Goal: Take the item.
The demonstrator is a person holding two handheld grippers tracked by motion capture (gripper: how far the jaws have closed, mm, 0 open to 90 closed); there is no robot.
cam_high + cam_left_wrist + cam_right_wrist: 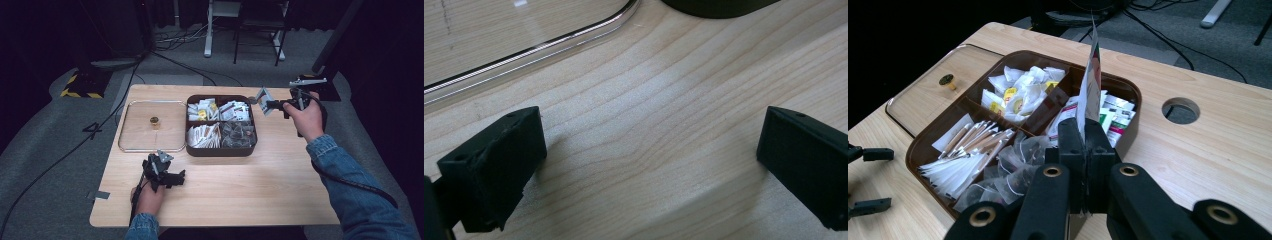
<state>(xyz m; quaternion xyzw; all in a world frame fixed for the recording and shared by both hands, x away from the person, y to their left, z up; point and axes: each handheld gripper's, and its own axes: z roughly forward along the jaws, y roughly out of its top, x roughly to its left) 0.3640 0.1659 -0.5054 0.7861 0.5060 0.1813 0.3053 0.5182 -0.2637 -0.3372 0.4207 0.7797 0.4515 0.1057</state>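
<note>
wood-grain bench (pixel 260 190) carries a dark brown four-compartment tray (pixel 220 150) near its middle, with a clear lid (pixel 131 145) lying flat just to the tray's left; the lid has a small brass-coloured knob (pixel 154 120) at its centre.

right claw (pixel 1085 132) is pinched shut on a thin paper packet (pixel 1091 75), which stands upright on edge between the jaws. in the high view this packet (pixel 263 98) hangs just past the tray's far right corner, off the bench surface, held by the right hand (pixel 306 119) in a denim sleeve (pixel 360 200).

left claw (pixel 649 165) has its jaws wide apart with bare wood between them; it sits low over the bench near the lid's front edge (pixel 524 52), gripping nothing. in the high view the left claw (pixel 177 176) is in front of the lid's near right corner.

tray compartments: white tea-bag sachets with yellow tags (pixel 1023 92) at far left, printed packets (pixel 1115 117) at far right, long white-and-brown stick sachets (pixel 968 150) at near left, clear crinkled wrappers (pixel 1015 172) at near right. a round hole (pixel 1180 110) is cut in the bench beyond the tray.
</note>
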